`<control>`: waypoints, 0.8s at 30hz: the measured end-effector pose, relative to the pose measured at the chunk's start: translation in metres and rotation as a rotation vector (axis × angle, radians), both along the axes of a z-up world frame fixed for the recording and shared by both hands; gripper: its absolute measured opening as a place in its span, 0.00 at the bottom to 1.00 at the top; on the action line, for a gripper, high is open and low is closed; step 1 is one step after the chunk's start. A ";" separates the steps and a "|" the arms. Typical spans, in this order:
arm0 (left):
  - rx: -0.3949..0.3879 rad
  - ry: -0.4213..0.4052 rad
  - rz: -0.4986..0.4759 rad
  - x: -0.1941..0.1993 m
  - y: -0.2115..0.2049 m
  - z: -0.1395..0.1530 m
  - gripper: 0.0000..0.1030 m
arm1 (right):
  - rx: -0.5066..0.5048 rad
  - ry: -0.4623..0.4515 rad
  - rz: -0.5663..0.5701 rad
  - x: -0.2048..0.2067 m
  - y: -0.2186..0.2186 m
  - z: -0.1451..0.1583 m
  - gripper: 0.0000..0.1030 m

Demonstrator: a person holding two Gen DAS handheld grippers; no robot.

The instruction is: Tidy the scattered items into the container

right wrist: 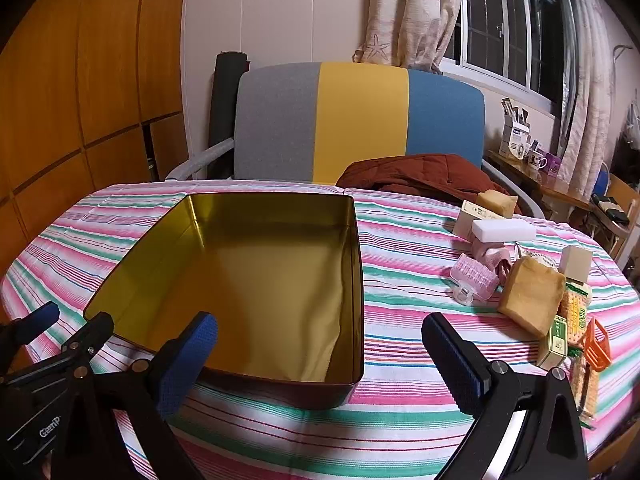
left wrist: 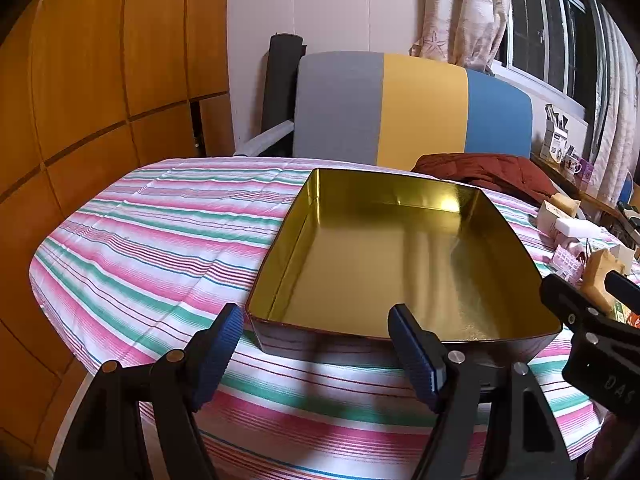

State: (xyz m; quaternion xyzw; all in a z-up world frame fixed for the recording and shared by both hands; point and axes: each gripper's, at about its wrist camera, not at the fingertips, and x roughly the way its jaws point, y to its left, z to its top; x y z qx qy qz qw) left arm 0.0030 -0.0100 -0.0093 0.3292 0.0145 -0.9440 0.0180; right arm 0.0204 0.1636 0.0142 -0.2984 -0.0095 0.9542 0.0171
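Observation:
An empty rectangular tin [left wrist: 288, 248] with a gold inside sits on the striped tablecloth. My left gripper [left wrist: 316, 344] hovers just short of its near wall, open, nothing between the blue pads. My right gripper [right wrist: 320, 344] is open wide over the tin's [right wrist: 160, 248] near right corner, also holding nothing. The scattered items lie to the right of the tin: a yellow sponge [right wrist: 530, 300], a pink hair roller [right wrist: 476, 276], a white block [right wrist: 504, 231], a beige box [right wrist: 466, 216], a white cube [right wrist: 575, 262], cracker packets [right wrist: 576, 308], a green box [right wrist: 554, 342] and an orange clip [right wrist: 598, 350].
A chair [right wrist: 360, 120] with grey, yellow and blue panels stands behind the table, with a red-brown jacket [right wrist: 420, 176] draped at the far edge. Wooden panelling runs along the left. The striped cloth [left wrist: 140, 240] left of the tin is bare. A cluttered side shelf [right wrist: 528, 156] stands under the window.

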 end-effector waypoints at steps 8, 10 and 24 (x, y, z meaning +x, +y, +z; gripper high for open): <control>0.000 -0.004 -0.012 0.002 0.002 -0.001 0.74 | -0.003 0.031 0.021 0.007 0.000 0.002 1.00; 0.000 -0.008 -0.016 0.002 0.002 -0.002 0.74 | -0.006 0.036 0.026 0.009 0.000 0.002 1.00; 0.009 -0.024 -0.042 0.004 0.006 -0.004 0.74 | -0.021 0.058 0.025 0.018 0.010 0.002 1.00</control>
